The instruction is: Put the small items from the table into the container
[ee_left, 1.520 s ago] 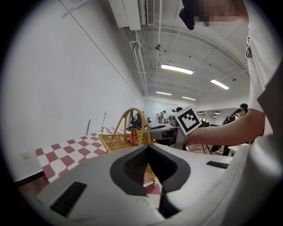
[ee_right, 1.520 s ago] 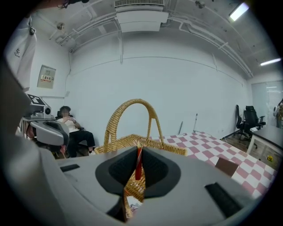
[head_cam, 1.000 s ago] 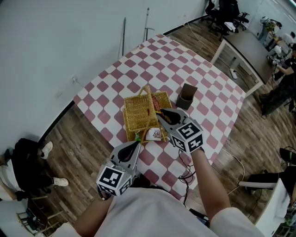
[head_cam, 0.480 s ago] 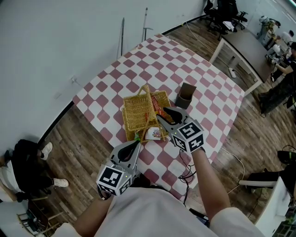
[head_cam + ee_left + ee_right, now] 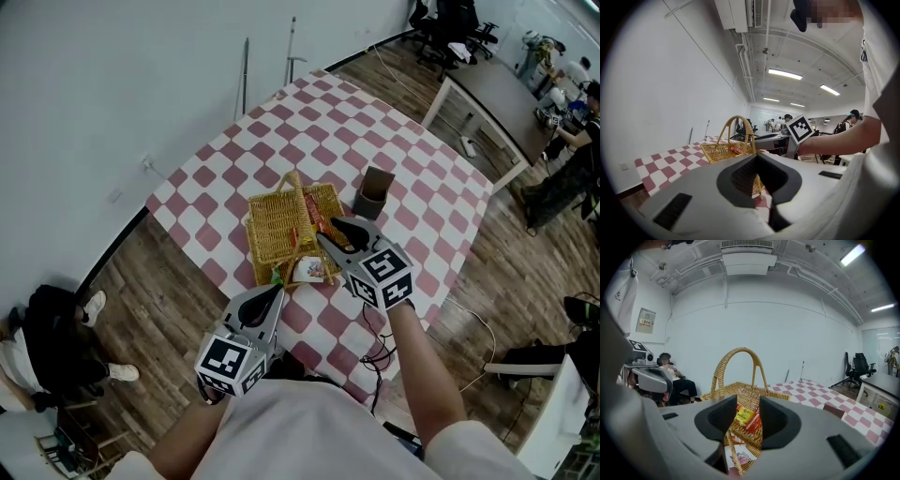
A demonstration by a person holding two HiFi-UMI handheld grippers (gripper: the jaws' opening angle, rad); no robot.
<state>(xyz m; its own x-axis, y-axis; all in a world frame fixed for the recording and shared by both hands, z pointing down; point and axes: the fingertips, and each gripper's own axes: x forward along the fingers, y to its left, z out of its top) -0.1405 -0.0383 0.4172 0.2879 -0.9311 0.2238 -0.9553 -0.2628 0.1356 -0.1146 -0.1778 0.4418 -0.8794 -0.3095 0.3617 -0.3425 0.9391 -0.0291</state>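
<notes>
Looking steeply down on a square worktop [image 5: 441, 272] draped to its edges in a red-and-white checked cloth [image 5: 375, 122], set corner-on and close to a plain white wall [image 5: 112, 75]. Standing on wood-plank floor [image 5: 169, 281], with two thin rods [image 5: 246, 75] leaning against the wall past the far-left edge and a dark cable [image 5: 375, 354] trailing off the near side. Far right, a long desk [image 5: 506, 94] and black office chairs [image 5: 459, 28]; near left, a seated person [image 5: 47, 328] on the floor side of the worktop. Overhead in the right claw's view, a ceiling air unit [image 5: 749, 258] and strip lights [image 5: 853, 254].

Near the middle of the cloth, a wicker basket [image 5: 272, 230] with an arched handle, holding a red packet [image 5: 323, 223]. At its near edge a pale packet [image 5: 309, 272], unclear whether inside the rim or just against it. Just right of the basket, apart from it, a brown cup [image 5: 375, 192], upright.

Right claw [image 5: 337, 230] [image 5: 743, 408] hovering over the basket's right side, tipped slightly down, jaws spread with a clear gap and nothing pinched; red packet and wicker rim showing through that gap. Left claw [image 5: 275, 292] [image 5: 757, 157] held back at the near-left edge of the worktop, well short of the basket, tips pressed together on nothing
</notes>
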